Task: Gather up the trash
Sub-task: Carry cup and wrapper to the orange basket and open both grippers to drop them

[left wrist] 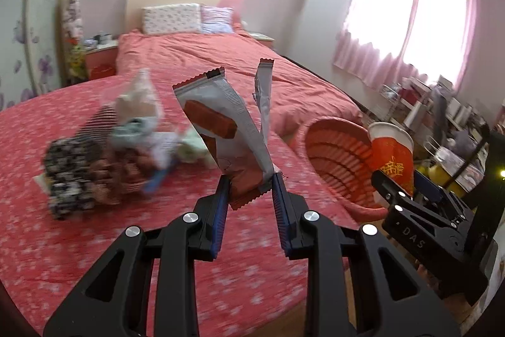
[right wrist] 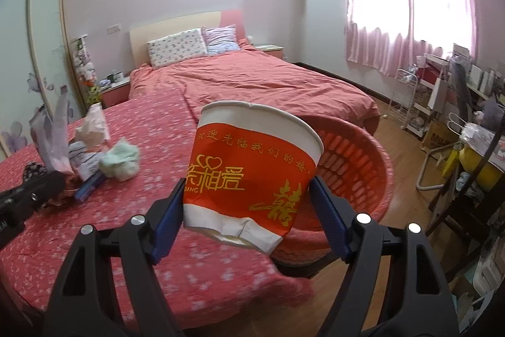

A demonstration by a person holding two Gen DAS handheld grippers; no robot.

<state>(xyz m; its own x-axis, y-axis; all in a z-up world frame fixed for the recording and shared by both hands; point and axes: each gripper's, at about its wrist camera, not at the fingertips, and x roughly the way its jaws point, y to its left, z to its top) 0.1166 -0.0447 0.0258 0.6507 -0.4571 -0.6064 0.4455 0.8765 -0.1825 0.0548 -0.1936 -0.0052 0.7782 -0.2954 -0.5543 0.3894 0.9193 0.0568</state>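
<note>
My left gripper (left wrist: 251, 188) is shut on a white snack wrapper (left wrist: 221, 128) with a brown-red picture, which stands up from the jaws above the red bedspread. My right gripper (right wrist: 246, 198) is shut on a red-and-white paper cup (right wrist: 252, 172) with gold lettering, its base dented. In the left wrist view the same paper cup (left wrist: 393, 153) and right gripper (left wrist: 407, 191) hang over the red plastic basket (left wrist: 341, 153). The basket (right wrist: 356, 160) sits at the bed's right edge, just behind the cup. A pile of trash (left wrist: 126, 144) lies on the bed to the left.
The trash pile (right wrist: 94, 153) holds crumpled tissue, wrappers and a patterned bag. The red bed (right wrist: 252, 84) stretches back to the pillows. Wooden floor and cluttered shelves (right wrist: 442, 103) lie to the right, under the pink-curtained window.
</note>
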